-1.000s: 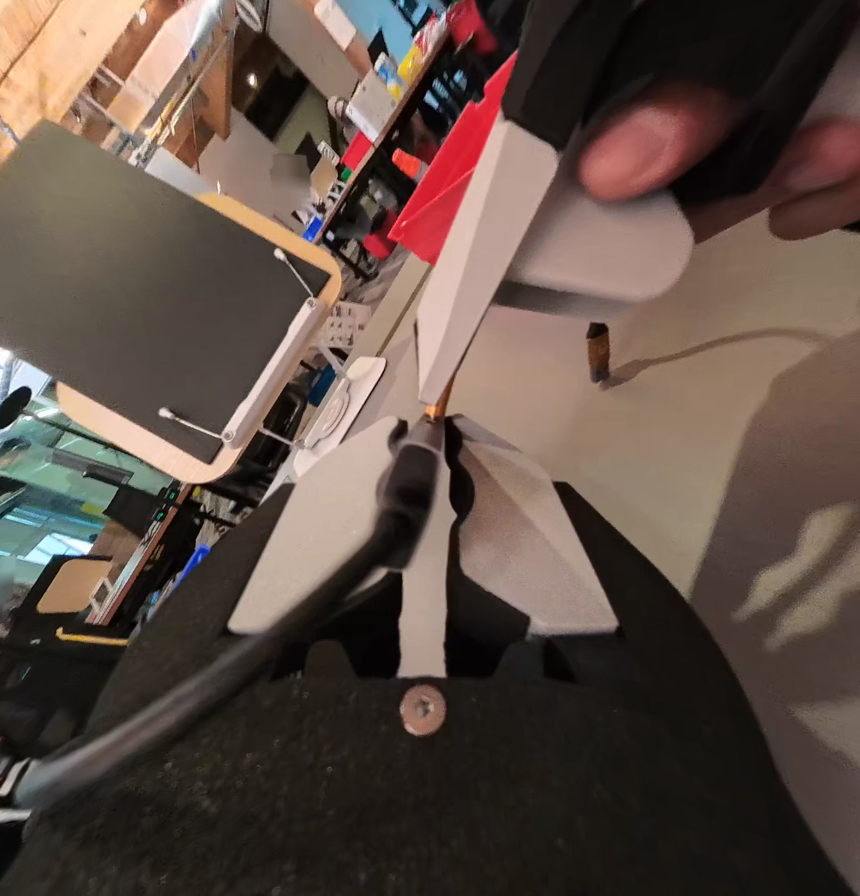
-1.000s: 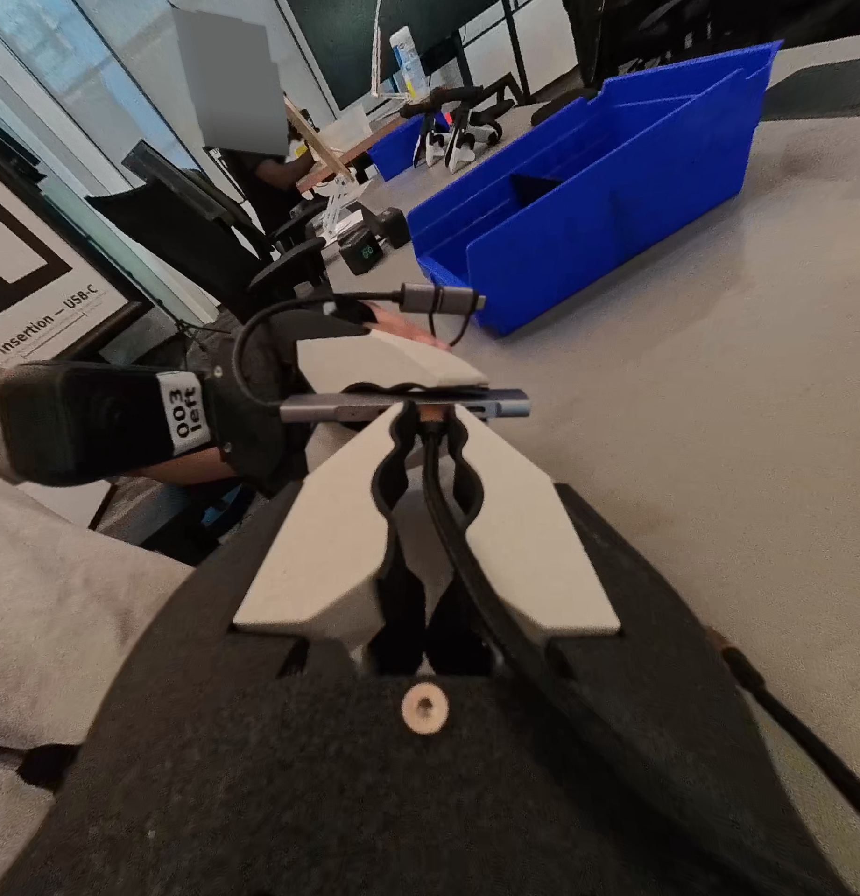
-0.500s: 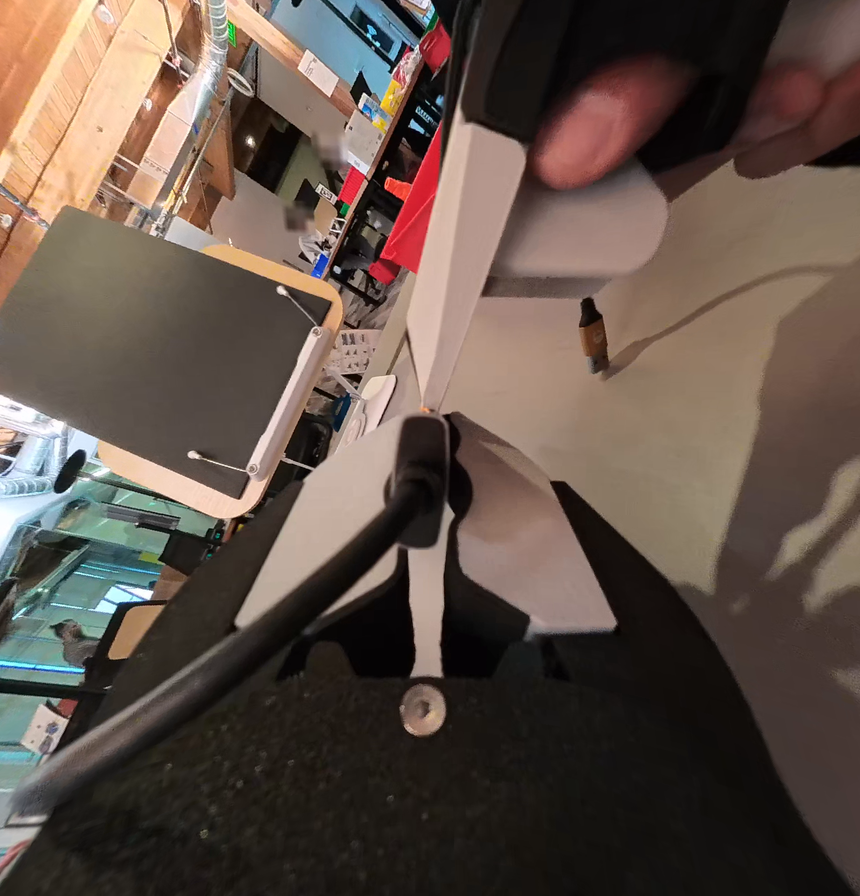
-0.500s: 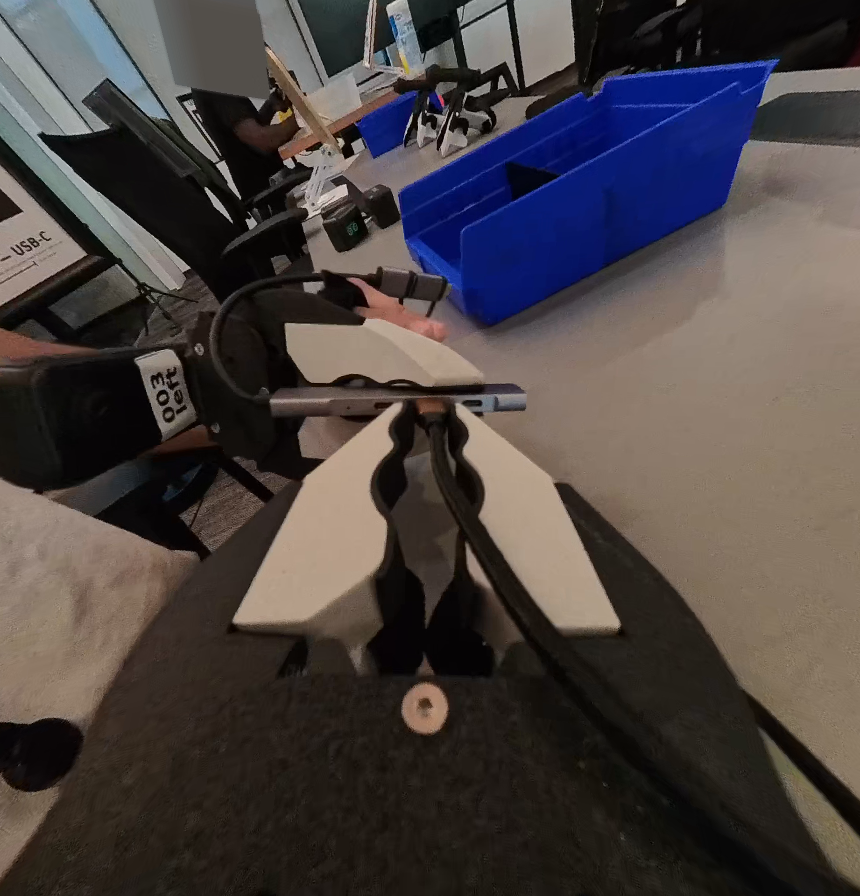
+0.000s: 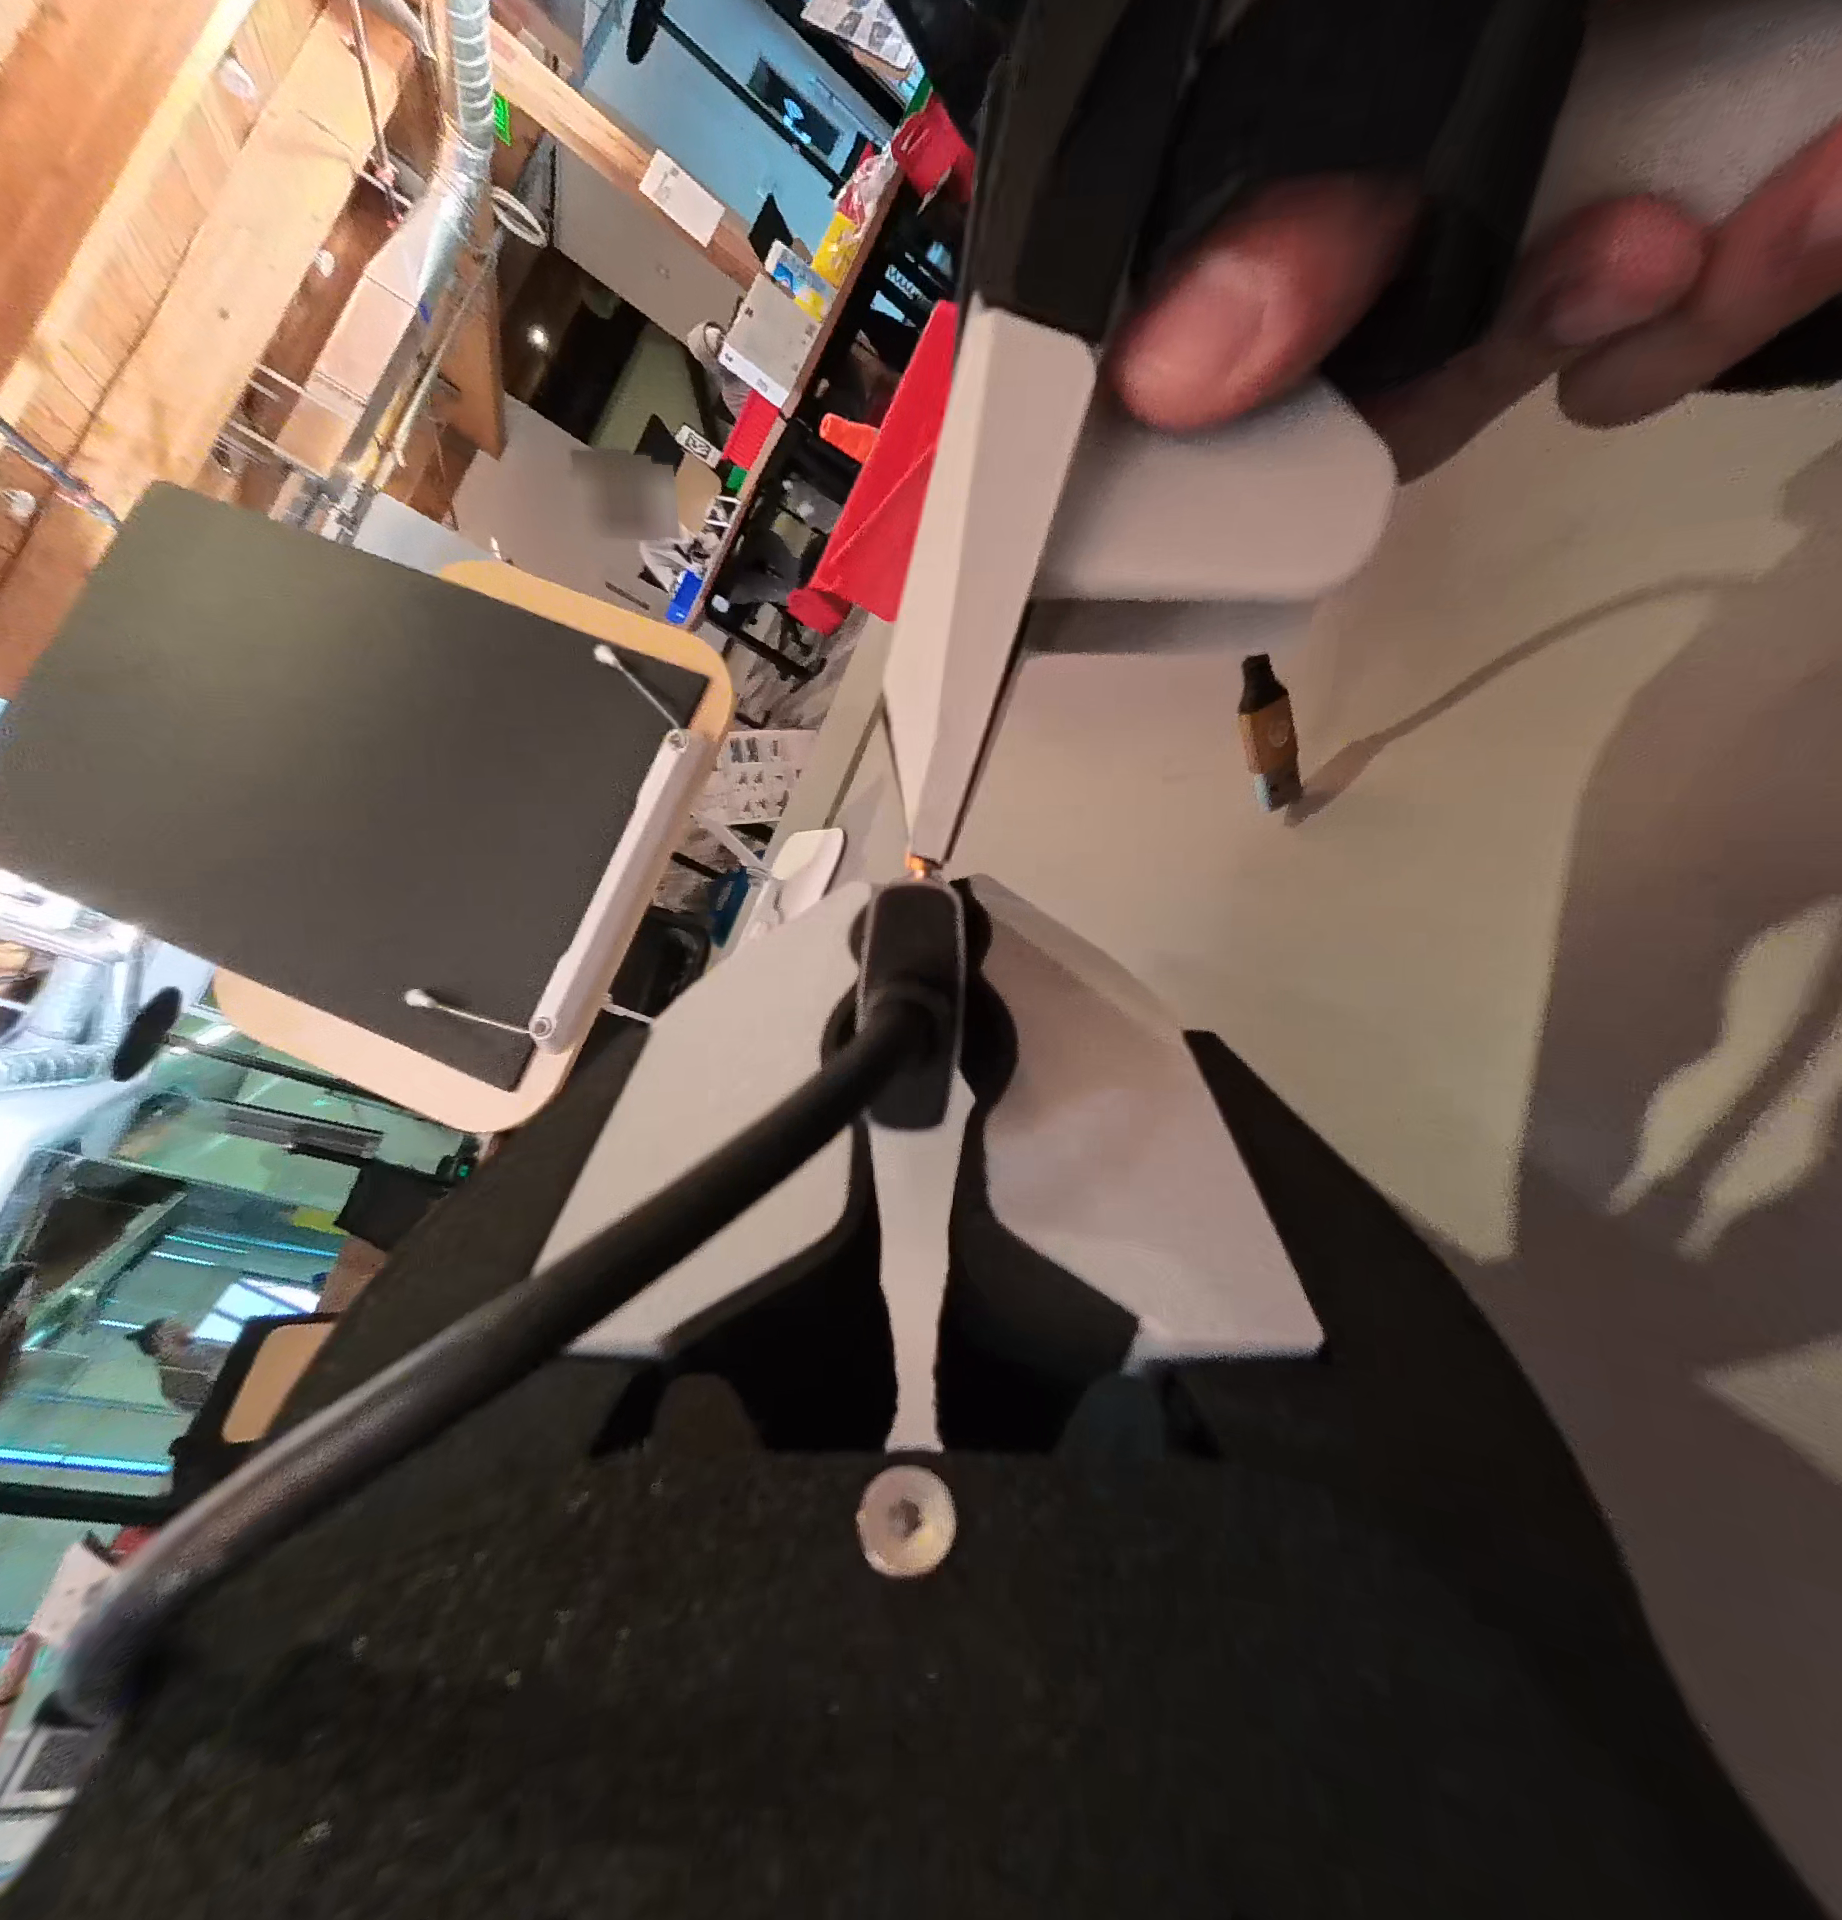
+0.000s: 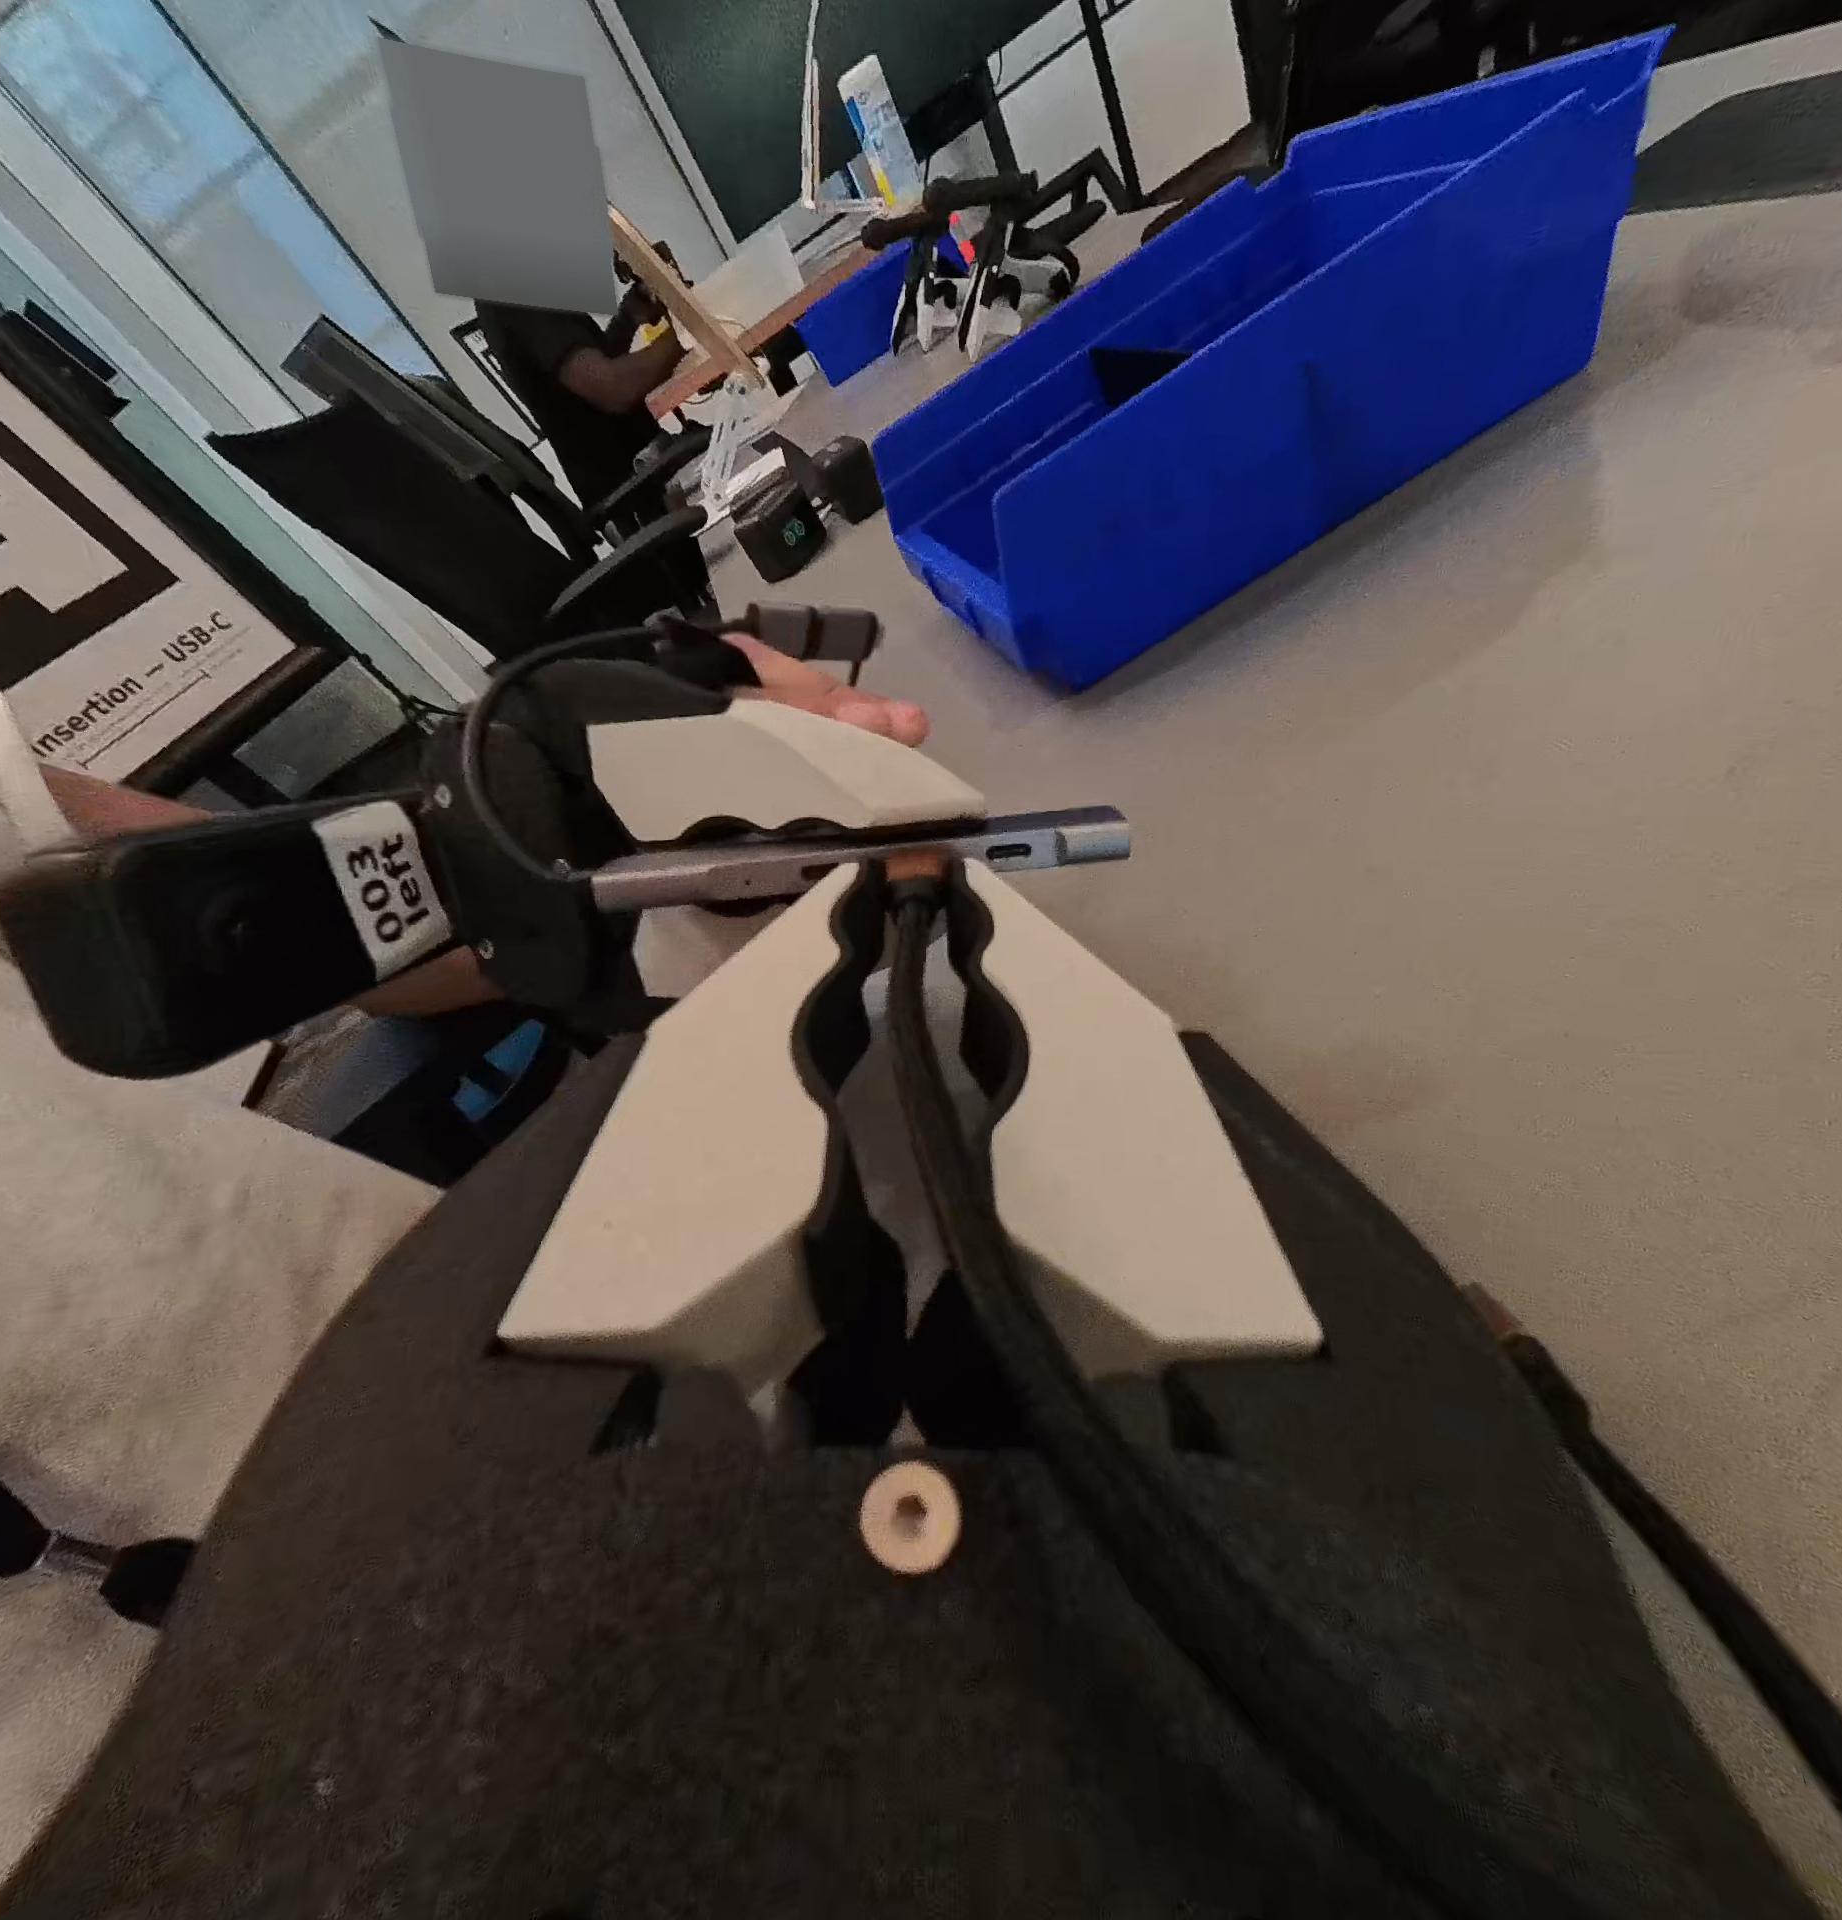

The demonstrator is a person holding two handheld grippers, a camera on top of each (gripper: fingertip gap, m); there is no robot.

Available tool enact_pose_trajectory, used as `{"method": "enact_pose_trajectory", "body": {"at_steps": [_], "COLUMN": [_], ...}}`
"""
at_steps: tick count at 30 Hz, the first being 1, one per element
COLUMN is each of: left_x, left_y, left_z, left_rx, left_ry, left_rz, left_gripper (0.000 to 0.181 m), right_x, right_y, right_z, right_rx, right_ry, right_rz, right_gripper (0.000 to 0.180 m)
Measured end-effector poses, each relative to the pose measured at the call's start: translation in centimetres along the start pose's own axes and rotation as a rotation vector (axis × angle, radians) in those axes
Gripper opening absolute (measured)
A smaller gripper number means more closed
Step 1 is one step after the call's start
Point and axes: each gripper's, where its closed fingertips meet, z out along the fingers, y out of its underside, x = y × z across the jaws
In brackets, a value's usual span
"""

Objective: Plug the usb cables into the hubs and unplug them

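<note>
In the right wrist view my right gripper [image 6: 912, 883] is shut on a USB plug [image 6: 915, 868] with a copper collar. Its black cable [image 6: 1000, 1247] runs back between the fingers. The plug's tip meets a side port of a slim grey hub [image 6: 1042, 847]. My left gripper [image 6: 792, 769] is shut flat on the hub and holds it above the table. The hub's own short lead loops up to a grey connector [image 6: 813, 629]. In the left wrist view my left gripper [image 5: 912, 894] grips the hub [image 5: 906, 997] end-on, and the right gripper's fingers [image 5: 958, 623] come down onto it.
A blue bin [image 6: 1312, 416] stands on the grey table [image 6: 1519, 831] beyond the hub. A small black device [image 6: 787, 535] sits near it. A loose orange-collared plug [image 5: 1268, 743] lies on the table. A person sits at another table behind, among black chairs. My left and right fingertips are right by each other.
Both grippers stay shut and pressed together. In the left wrist view less of the plug's orange collar shows at the hub's edge. The hub has tilted slightly.
</note>
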Motion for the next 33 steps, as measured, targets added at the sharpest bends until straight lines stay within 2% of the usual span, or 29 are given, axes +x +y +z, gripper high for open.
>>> {"method": "enact_pose_trajectory", "body": {"at_steps": [4, 6, 7, 8, 9, 11, 12, 14, 17, 22, 24, 26, 28, 30, 32, 33], "left_x": [-0.4, -2.5, -4.0, -5.1, -5.2, -2.9, -1.7, -0.2, -0.1, 0.0, 0.5, 1.0, 1.6, 1.8, 1.9, 1.8], "left_y": [0.2, 4.8, 7.1, 7.7, 6.7, 4.1, 3.6, 2.7, 2.4, 1.7, 1.5, 1.4, 1.5, 1.4, 1.5, 1.5], "left_z": [0.0, -0.4, -0.9, -1.3, -1.1, 0.0, 0.4, 0.4, 0.2, 0.3, 0.2, 0.1, 0.1, 0.1, 0.1, 0.1], "left_rx": [-0.002, -0.157, -0.182, -0.166, -0.133, -0.101, -0.096, -0.044, -0.029, -0.021, -0.025, -0.024, -0.041, -0.030, -0.034, -0.033], "left_ry": [-0.010, -0.074, -0.089, -0.095, -0.088, -0.020, 0.019, 0.099, 0.117, 0.137, 0.153, 0.171, 0.195, 0.200, 0.210, 0.208], "left_rz": [0.002, -0.030, -0.140, -0.242, -0.272, -0.215, -0.207, -0.236, -0.262, -0.283, -0.276, -0.260, -0.239, -0.231, -0.232, -0.234], "left_gripper": [0.012, 0.011, 0.010, 0.010, 0.010, 0.011, 0.010, 0.010, 0.009, 0.010, 0.010, 0.010, 0.010, 0.010, 0.010, 0.010], "right_x": [0.0, 2.9, 4.3, 4.8, 4.0, 2.6, 2.6, 2.6, 4.0, 7.8, 10.3, 13.8, 18.0, 21.6, 23.5, 23.8], "right_y": [-0.2, -3.9, -4.8, -4.5, -4.5, -5.5, -6.1, -9.1, -12.8, -15.2, -13.9, -10.9, -5.7, -0.6, 2.0, 2.6], "right_z": [-0.5, -5.6, -8.9, -10.2, -10.6, -11.5, -12.4, -15.7, -19.8, -20.5, -19.6, -18.7, -19.0, -21.3, -24.1, -25.2], "right_rx": [0.009, 0.223, 0.267, 0.206, 0.164, 0.102, 0.053, 0.073, 0.124, 0.218, 0.185, 0.077, -0.161, -0.449, -0.655, -0.729], "right_ry": [0.012, 0.088, 0.156, 0.197, 0.180, 0.187, 0.233, 0.265, 0.226, 0.040, 0.020, 0.076, 0.237, 0.453, 0.616, 0.660], "right_rz": [0.008, 0.083, 0.065, 0.010, 0.002, -0.060, -0.099, -0.114, -0.013, 0.202, 0.289, 0.382, 0.478, 0.451, 0.418, 0.398], "right_gripper": [0.012, 0.011, 0.010, 0.010, 0.011, 0.011, 0.011, 0.011, 0.011, 0.011, 0.011, 0.011, 0.018, 0.023, 0.034, 0.034]}}
